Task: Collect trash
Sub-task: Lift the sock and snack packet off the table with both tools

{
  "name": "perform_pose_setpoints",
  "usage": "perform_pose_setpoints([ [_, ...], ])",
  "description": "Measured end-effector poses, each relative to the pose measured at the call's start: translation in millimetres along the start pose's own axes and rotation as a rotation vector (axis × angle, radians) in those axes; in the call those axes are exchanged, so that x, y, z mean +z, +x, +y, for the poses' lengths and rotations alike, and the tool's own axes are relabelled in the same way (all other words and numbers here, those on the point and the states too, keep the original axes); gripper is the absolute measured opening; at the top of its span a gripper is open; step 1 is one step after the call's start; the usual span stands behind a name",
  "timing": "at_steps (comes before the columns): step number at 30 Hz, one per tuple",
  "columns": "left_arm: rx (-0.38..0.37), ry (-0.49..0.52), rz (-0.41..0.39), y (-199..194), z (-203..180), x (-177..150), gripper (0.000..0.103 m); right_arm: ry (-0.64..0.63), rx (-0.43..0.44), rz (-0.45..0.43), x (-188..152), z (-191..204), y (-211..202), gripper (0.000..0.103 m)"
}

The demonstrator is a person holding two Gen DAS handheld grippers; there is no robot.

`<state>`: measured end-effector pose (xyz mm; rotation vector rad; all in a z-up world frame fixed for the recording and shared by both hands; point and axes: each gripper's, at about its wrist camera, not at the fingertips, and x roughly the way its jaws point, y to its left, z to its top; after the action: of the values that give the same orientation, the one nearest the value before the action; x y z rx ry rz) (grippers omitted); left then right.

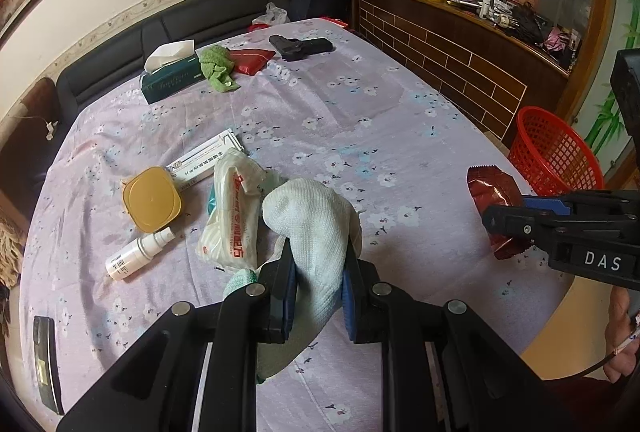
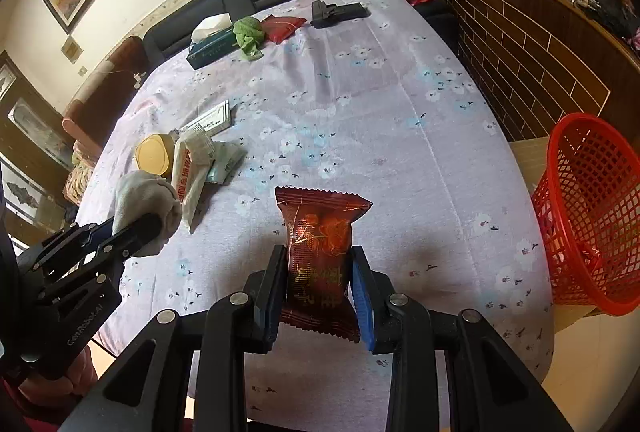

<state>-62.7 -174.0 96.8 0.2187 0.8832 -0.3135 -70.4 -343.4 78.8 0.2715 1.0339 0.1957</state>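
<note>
My left gripper (image 1: 319,264) is shut on a pale sock (image 1: 316,228) and holds it above the flowered tablecloth (image 1: 360,104); the sock also shows in the right wrist view (image 2: 144,204). My right gripper (image 2: 319,264) is shut on a dark red snack wrapper (image 2: 320,252), lifted over the table's near edge; the wrapper also shows in the left wrist view (image 1: 494,200). A red mesh basket (image 2: 592,216) stands off the table's right edge, also seen in the left wrist view (image 1: 556,152). A crumpled white plastic bag (image 1: 234,212) lies just left of the sock.
On the cloth lie a yellow-lidded tub (image 1: 152,200), a white spray bottle (image 1: 136,256), a white box (image 1: 204,160), a tissue box (image 1: 172,76), a green cloth (image 1: 216,66), a red packet (image 1: 250,60) and a black holster (image 1: 300,46). A dark sofa (image 1: 180,20) runs behind.
</note>
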Motion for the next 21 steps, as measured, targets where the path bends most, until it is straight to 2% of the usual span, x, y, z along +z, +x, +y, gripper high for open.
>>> perform_pose_setpoints([
  [21, 0.009, 0.065, -0.015, -9, -36, 6, 0.018, 0.014, 0.009, -0.035, -13, -19, -25, 0.033],
])
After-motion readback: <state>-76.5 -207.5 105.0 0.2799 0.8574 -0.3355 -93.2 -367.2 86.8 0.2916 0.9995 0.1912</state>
